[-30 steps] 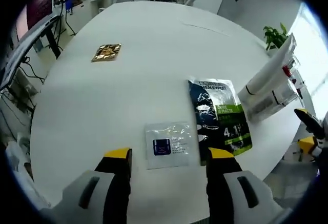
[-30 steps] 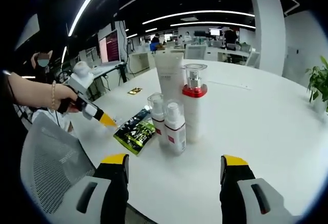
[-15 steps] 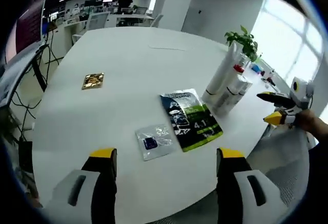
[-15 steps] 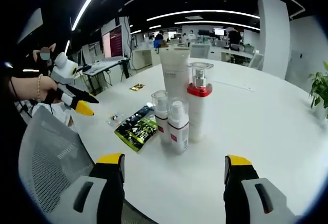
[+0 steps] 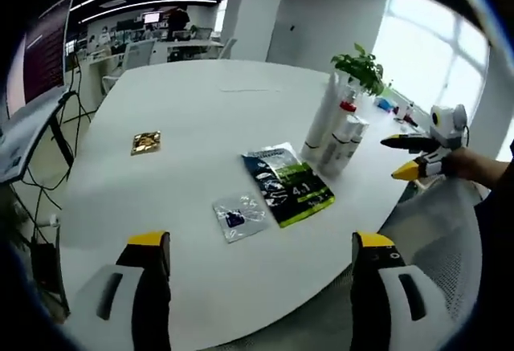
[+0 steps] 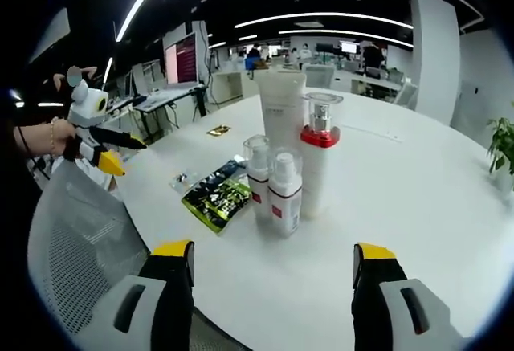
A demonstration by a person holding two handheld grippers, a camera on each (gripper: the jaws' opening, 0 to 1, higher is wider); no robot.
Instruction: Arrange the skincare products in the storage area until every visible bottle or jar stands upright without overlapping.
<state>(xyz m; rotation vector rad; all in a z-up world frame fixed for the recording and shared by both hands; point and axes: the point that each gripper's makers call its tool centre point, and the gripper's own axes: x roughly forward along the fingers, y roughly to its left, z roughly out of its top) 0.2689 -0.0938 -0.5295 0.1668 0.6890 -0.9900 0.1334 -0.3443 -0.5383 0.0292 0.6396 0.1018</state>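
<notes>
In the right gripper view, the right gripper [image 6: 273, 267] hangs with jaws spread wide apart and nothing between them, above a grey mesh chair back [image 6: 76, 246] and the near edge of the round white worktop [image 6: 418, 198]. Beyond it four skincare containers stand upright in a tight cluster: a small clear pump bottle with a red label [image 6: 285, 194], a second like it [image 6: 258, 173], a tall bottle with a red collar [image 6: 319, 166] and a white tube [image 6: 281, 114]. Just left of them lies a flat green-and-black sachet [image 6: 215, 194]. Farther left, the left gripper [image 6: 112, 152] hangs off the worktop, jaws apart and empty.

In the left gripper view, a clear plastic packet [image 5: 239, 216] lies beside the sachet [image 5: 287, 184], and a small gold square packet [image 5: 145, 142] lies well apart.
</notes>
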